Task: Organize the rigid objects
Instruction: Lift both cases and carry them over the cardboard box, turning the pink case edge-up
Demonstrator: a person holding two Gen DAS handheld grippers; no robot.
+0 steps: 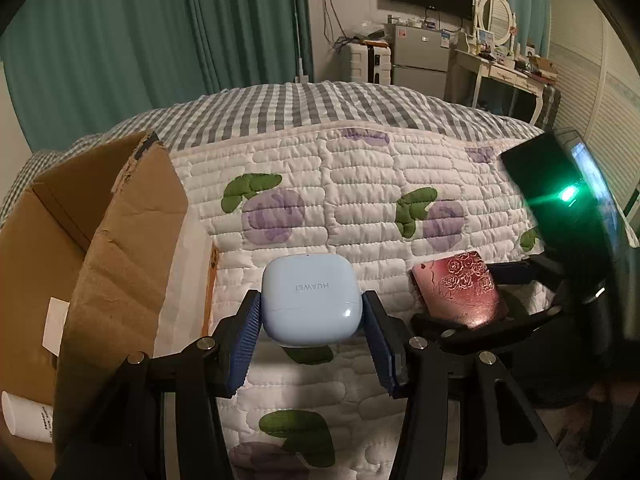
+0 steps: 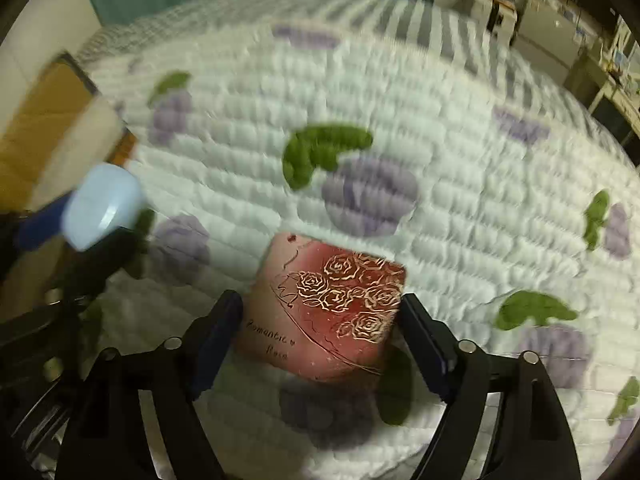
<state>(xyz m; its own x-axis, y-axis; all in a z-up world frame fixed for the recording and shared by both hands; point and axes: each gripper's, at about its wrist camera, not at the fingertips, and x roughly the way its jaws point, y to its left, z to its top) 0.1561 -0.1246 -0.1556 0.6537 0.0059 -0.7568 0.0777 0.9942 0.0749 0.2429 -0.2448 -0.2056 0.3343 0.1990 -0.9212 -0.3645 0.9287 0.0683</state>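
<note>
My left gripper [image 1: 312,304] is shut on a light blue earbud case [image 1: 308,300], held by its sides above the quilt. The same case [image 2: 102,204] shows at the left edge of the right wrist view. A red square box with gold roses [image 2: 332,304] sits between the pads of my right gripper [image 2: 320,304], which press on both its sides. It stays sharp while the quilt behind it is blurred. In the left wrist view the red box [image 1: 460,292] is to the right of the case, with the right gripper's fingers [image 1: 516,274] around it.
An open cardboard carton [image 1: 100,240] stands at the left on the bed, with a white tube [image 1: 28,416] inside. The carton [image 2: 40,120] also shows in the right wrist view. A white quilt with purple flowers [image 1: 360,184] covers the bed. Furniture lines the far wall.
</note>
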